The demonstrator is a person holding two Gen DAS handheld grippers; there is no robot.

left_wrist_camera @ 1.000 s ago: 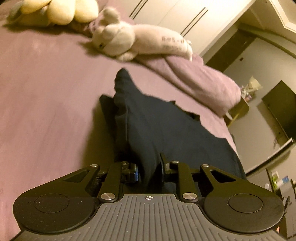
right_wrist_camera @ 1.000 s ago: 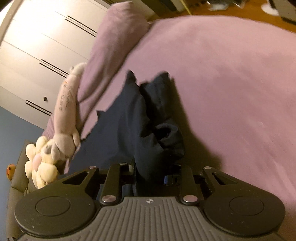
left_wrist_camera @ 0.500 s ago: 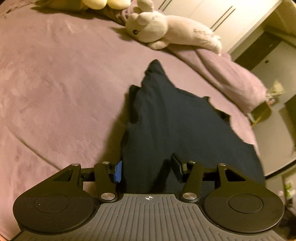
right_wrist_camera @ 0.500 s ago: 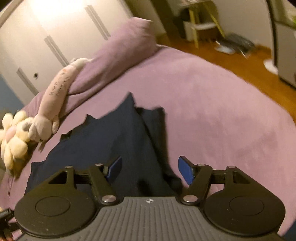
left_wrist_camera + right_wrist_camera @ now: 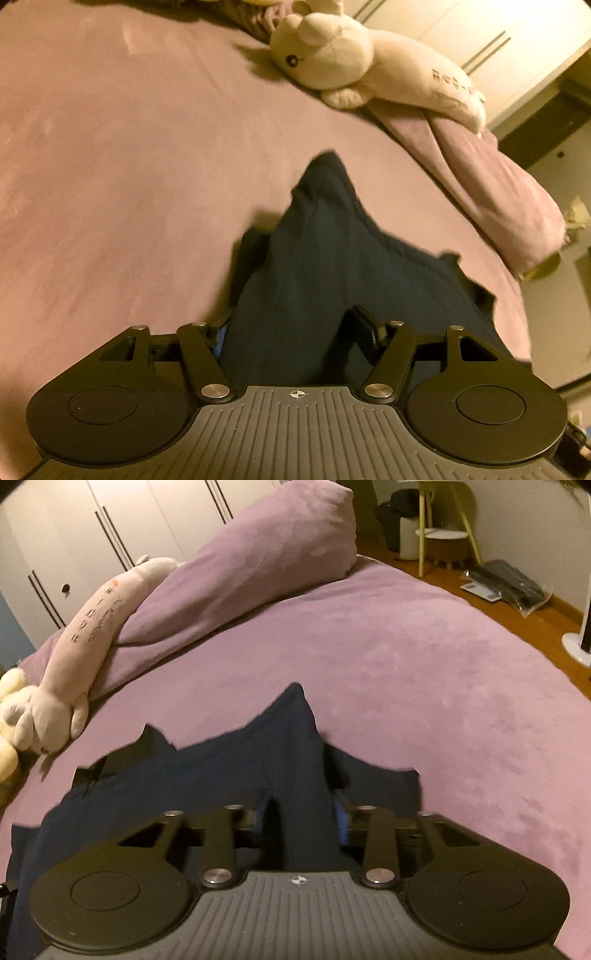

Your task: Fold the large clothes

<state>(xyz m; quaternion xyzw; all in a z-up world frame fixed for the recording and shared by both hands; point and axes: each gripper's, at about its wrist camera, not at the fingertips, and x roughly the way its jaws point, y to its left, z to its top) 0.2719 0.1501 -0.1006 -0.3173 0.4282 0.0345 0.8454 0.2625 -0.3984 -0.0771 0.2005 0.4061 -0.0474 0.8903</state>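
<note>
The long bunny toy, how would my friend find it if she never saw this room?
Start at the big purple bed and look toward the white wardrobe. A purple pillow lies there, and the bunny toy stretches along it. It is pale, long and thin with writing on its body, unlike the round yellow plush beside its head.

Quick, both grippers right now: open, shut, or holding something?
Left gripper: jaws opening, dark garment between them, no grip.
Right gripper: jaws closing around a fold of the garment.
</note>
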